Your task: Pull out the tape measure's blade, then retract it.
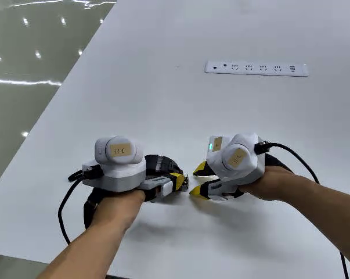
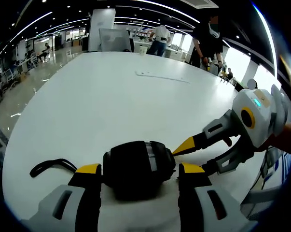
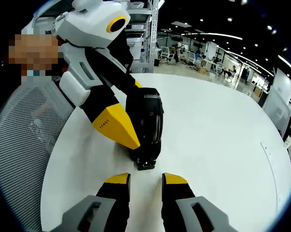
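A black tape measure (image 1: 161, 166) rests on the white table (image 1: 163, 87), and my left gripper (image 1: 177, 178) is shut on it. In the left gripper view the case (image 2: 135, 166) sits squeezed between the two yellow pads, with its black wrist strap (image 2: 48, 166) trailing left. My right gripper (image 1: 198, 180) is open, its yellow tips just right of the case. In the right gripper view the blade's end tab (image 3: 146, 164) pokes from the case (image 3: 146, 118) directly ahead of my right gripper (image 3: 146, 180). No blade is drawn out.
A white power strip (image 1: 256, 68) lies at the far side of the table. Black cables trail from both grippers toward the near edge. A grey mesh chair (image 3: 20, 145) stands off the table's side. People stand far behind the table (image 2: 159, 36).
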A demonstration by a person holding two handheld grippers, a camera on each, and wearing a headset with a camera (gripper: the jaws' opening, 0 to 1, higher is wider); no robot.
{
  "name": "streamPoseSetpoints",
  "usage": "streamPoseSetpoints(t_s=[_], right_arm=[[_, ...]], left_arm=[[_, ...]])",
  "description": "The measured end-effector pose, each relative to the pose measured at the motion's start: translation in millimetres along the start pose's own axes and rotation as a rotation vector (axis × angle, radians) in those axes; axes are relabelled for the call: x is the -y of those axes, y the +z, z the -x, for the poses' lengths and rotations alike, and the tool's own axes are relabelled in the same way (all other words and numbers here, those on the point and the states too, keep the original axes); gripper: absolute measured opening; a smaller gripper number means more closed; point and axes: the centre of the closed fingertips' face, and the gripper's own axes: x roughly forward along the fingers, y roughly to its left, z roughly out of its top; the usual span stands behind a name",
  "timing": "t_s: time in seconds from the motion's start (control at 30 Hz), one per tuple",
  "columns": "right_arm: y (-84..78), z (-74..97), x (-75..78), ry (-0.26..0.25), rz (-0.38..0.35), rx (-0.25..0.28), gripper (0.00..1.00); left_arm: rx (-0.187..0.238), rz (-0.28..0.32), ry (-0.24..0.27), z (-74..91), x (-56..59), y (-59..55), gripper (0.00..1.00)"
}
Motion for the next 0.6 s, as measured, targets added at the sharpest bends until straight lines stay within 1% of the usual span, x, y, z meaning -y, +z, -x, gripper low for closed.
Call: streamPoseSetpoints(t_s=[0.2,0.27,0.5,0.6], right_arm=[[-4.6,9.6,-1.4,-0.021,-0.03,0.014,0.26],[-6.1,13.4,-1.5,-0.031,-0.037,0.016,0.26],[-13.0,23.8,0.4,-0.065,-0.079,0.026,0.29],[-16.3,29.0,-0.9,-0.074,-0.091,0.029,0.3]], left_arm=[[-0.009,-0.05,-0.01,3.1,4.6,-1.8,0.63],[-0.01,-0.058,-0.021,5.1,7.0,-2.2,0.63],[-0.006,-0.101,-0.019,11.7,6.9,-0.8,0.65],[-0.006,-0.103,-0.027,13.8,7.0,-1.8,0.65]])
